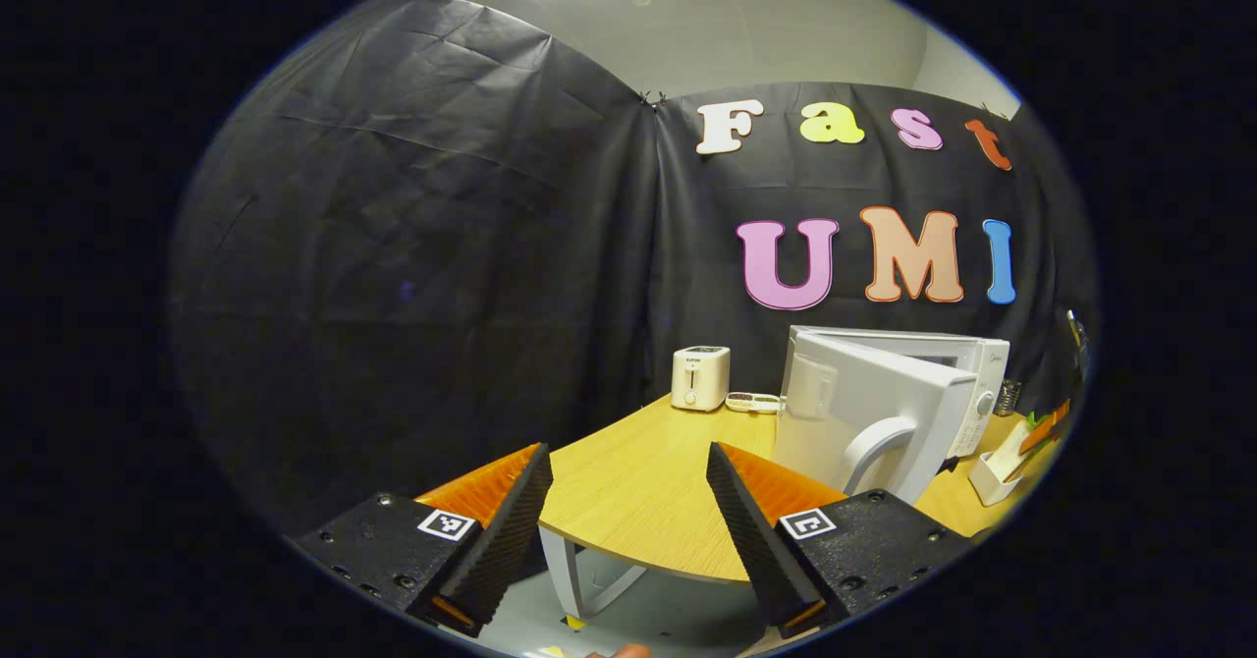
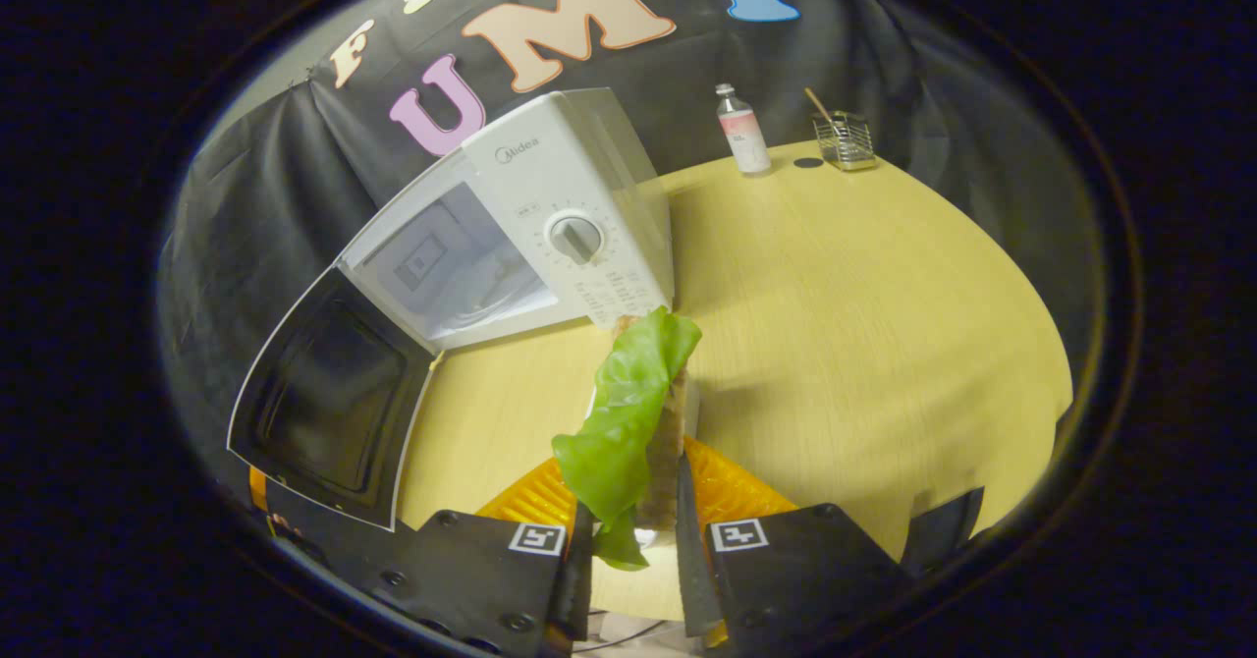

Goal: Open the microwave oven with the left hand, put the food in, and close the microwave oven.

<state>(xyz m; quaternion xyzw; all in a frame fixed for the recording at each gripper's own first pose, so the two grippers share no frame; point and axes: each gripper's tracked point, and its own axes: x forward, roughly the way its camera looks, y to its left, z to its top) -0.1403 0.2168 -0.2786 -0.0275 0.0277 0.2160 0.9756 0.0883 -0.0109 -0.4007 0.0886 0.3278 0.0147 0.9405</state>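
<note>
Microwave (image 2: 550, 216) marked "Midea", door (image 2: 329, 408) open, sandwich (image 2: 638, 412) before it.

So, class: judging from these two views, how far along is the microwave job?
Done: the microwave door stands open. In hand: the right gripper holds the sandwich in front of the microwave; the left gripper is open and empty. Left: food in, door closed.

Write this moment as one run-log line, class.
microwave door: open | left gripper: open, empty, away from microwave | right gripper: shut on food, over table | food not yet inside
</note>
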